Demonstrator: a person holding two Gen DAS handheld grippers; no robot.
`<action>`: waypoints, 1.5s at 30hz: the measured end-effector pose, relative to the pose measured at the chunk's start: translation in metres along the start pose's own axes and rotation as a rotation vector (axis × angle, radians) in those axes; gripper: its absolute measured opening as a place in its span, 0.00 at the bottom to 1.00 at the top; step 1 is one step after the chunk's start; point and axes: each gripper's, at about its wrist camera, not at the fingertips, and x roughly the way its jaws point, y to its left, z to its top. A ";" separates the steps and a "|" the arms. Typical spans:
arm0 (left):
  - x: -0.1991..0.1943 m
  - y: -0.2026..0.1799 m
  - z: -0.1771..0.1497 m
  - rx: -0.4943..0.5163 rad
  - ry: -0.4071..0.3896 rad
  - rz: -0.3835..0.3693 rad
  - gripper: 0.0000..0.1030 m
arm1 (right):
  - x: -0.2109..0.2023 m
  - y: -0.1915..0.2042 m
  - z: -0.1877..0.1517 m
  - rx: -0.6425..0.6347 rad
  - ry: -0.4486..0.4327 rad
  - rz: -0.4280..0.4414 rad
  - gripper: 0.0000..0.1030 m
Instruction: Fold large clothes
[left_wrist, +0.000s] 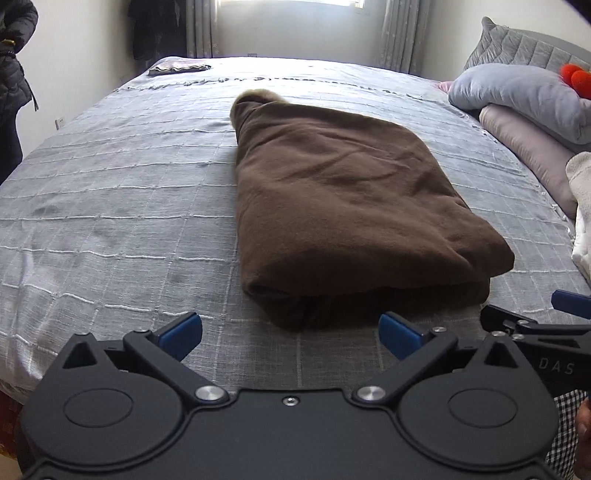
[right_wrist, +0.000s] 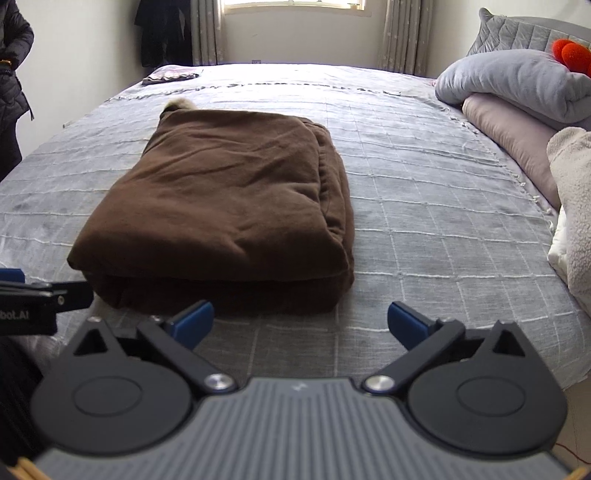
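A brown garment (left_wrist: 340, 206) lies folded into a thick rectangle on the grey checked bedspread (left_wrist: 110, 206), with a pale fur trim at its far end. It also shows in the right wrist view (right_wrist: 229, 210). My left gripper (left_wrist: 290, 332) is open and empty, just short of the garment's near edge. My right gripper (right_wrist: 300, 323) is open and empty, near the garment's near right corner. Each gripper shows at the edge of the other's view.
Grey and pink pillows (left_wrist: 517, 96) and a cream blanket (right_wrist: 576, 206) are piled at the right side of the bed. A small folded cloth (left_wrist: 177, 68) lies at the far left corner. A person in a dark coat (left_wrist: 11, 74) stands at the left.
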 end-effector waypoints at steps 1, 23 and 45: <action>0.000 -0.001 -0.001 0.004 0.003 -0.003 1.00 | 0.001 0.001 -0.001 -0.002 0.003 0.003 0.99; 0.009 0.000 -0.001 -0.001 0.034 0.001 1.00 | 0.010 0.004 -0.004 -0.019 0.027 0.024 1.00; 0.013 0.006 0.000 -0.021 0.045 0.009 1.00 | 0.013 0.007 -0.005 -0.024 0.034 0.031 0.99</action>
